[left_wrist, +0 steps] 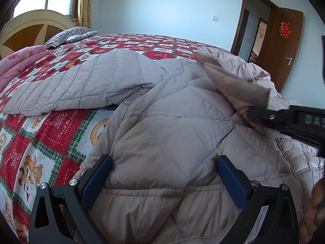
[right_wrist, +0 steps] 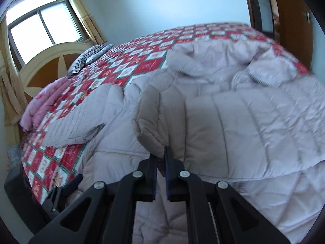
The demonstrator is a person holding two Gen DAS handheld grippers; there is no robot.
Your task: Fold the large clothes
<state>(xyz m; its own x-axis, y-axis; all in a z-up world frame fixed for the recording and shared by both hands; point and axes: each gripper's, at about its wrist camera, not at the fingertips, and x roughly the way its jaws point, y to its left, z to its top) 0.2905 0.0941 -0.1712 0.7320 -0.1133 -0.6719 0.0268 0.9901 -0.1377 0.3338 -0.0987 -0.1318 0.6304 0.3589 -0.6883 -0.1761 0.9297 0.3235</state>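
Lying spread on the bed, pale quilted coat, left hand-held gripper wide open over its near hem, right hand-held gripper clamped on a lifted sleeve, pink blanket by the headboard

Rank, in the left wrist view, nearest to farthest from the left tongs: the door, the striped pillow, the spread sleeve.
1. Spread sleeve: just ahead, left, lying flat on the bedspread.
2. Striped pillow: far left, by the headboard.
3. Door: across the room, right, standing open.

The left tongs hang open over the jacket.
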